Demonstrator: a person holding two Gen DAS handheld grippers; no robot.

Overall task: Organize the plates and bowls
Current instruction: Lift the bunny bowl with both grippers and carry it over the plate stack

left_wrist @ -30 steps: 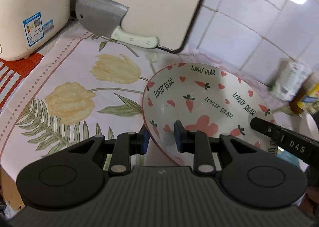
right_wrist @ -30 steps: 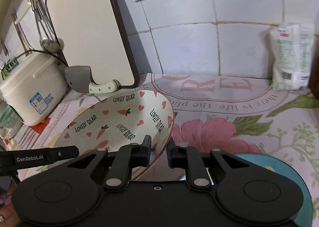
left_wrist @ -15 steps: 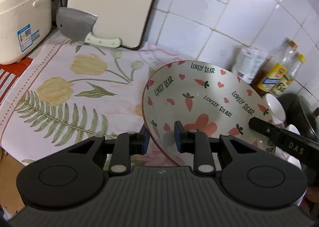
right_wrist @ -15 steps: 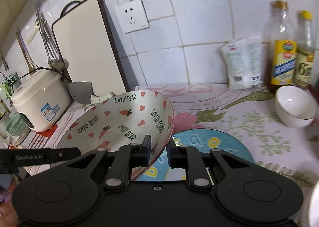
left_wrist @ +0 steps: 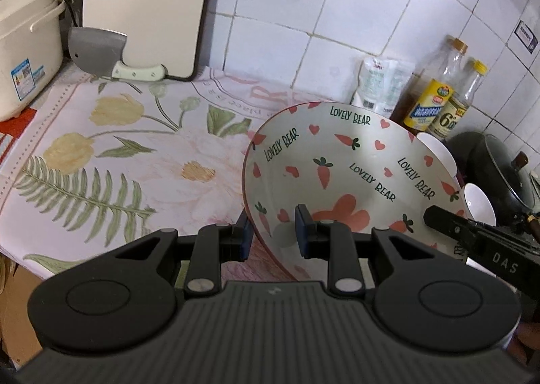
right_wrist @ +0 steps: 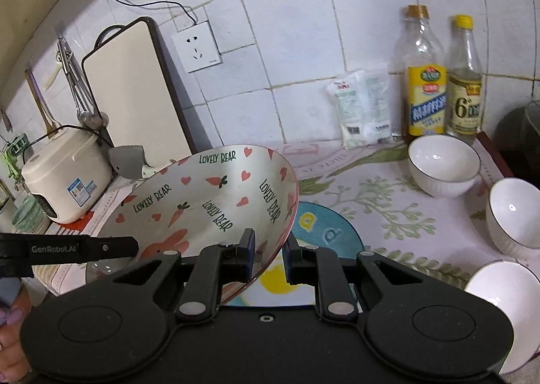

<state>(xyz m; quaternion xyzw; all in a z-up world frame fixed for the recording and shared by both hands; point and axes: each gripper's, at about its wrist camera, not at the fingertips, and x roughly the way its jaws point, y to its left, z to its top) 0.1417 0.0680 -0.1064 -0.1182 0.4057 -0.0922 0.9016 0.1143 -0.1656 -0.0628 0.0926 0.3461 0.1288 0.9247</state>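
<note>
A large white bowl [left_wrist: 344,178] printed with carrots, hearts and "LOVELY BEAR" hangs above the counter, held from both sides. My left gripper [left_wrist: 272,232] is shut on its left rim, one pad inside, one outside. My right gripper [right_wrist: 268,250] is shut on the opposite rim of the same bowl [right_wrist: 209,201]. Beneath it lies a blue round plate [right_wrist: 324,232] with yellow marks. Three small white bowls [right_wrist: 442,164] [right_wrist: 514,212] [right_wrist: 503,309] stand on the right of the counter.
A floral cloth [left_wrist: 111,154] covers the counter. At the back wall stand a cutting board [left_wrist: 148,9], a cleaver [left_wrist: 101,55], a rice cooker [left_wrist: 23,60], a white packet [right_wrist: 364,107] and two bottles [right_wrist: 425,80] [right_wrist: 465,80]. A dark pot [left_wrist: 496,174] sits far right.
Both grippers have carried the big bowl to the right and upward along the counter. The bottles, small white bowls and blue plate have come into view; the rice cooker and cleaver have receded leftward.
</note>
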